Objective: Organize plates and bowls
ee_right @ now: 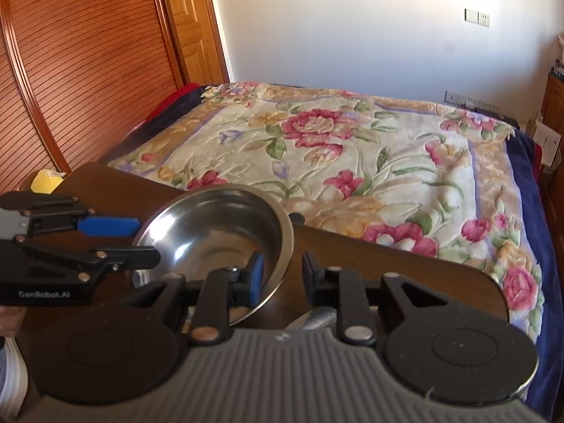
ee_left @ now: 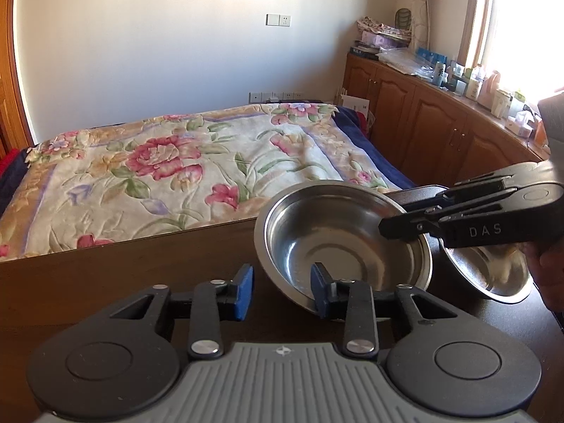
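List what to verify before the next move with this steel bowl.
1. Left gripper straddles the steel bowl rim: ok.
2. Left grip pressing the rim: not ok, outer finger stands apart.
3. Right gripper straddles the opposite rim: ok.
4. Right grip firm: cannot tell.
5. Bowl level: not ok, tilted.
6. Second bowl clear of the first: cannot tell.

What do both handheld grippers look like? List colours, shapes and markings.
Left gripper: black linkage fingers with silver rivets, blue pads, round black discs beside a ribbed grey body, white "GenRobot.AI" on its side. Right gripper: same build, white "DAS" lettering on its side.
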Available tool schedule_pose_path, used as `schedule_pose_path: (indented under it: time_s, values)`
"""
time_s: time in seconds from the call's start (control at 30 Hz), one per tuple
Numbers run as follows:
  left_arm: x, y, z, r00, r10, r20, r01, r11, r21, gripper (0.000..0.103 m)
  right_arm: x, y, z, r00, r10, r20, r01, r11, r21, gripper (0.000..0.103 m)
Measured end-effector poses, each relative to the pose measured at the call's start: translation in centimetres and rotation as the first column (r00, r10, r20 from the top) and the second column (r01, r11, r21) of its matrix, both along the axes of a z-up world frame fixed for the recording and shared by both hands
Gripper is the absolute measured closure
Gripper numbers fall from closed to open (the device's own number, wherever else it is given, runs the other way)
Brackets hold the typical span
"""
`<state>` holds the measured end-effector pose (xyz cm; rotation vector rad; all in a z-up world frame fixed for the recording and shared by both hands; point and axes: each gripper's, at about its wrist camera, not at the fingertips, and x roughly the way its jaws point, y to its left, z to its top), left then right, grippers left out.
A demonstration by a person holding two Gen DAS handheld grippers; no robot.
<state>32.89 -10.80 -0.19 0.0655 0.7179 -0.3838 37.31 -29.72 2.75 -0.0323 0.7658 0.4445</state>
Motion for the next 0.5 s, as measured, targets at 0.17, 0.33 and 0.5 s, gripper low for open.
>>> schedule_pose_path:
  time_s: [0.17, 0.33, 0.5]
  values:
    - [-0.3, 0.6, 0.1, 1.0, 0.021, 0.01, -0.021, 1.0, -0.007, 0.081, 0.2, 0.2, -0.3, 1.0, 0.001, -0.028, -0.001, 1.0, 0.021, 0.084]
    - [-0.8, 1.1, 0.4, 1.0, 0.026, 0.016, -0.026, 1.0, -0.016, 0.086, -0.6, 0.6, -0.3, 1.0, 0.009, -0.024, -0.009, 1.0, 0.029, 0.087]
    - [-1.6, 1.3, 1.3, 0.999, 0.024, 0.035, -0.023, 0.999, -0.025, 0.09, -1.1, 0.3, 0.0, 0.999, -0.001, -0.034, 0.003, 0.998, 0.07, 0.09]
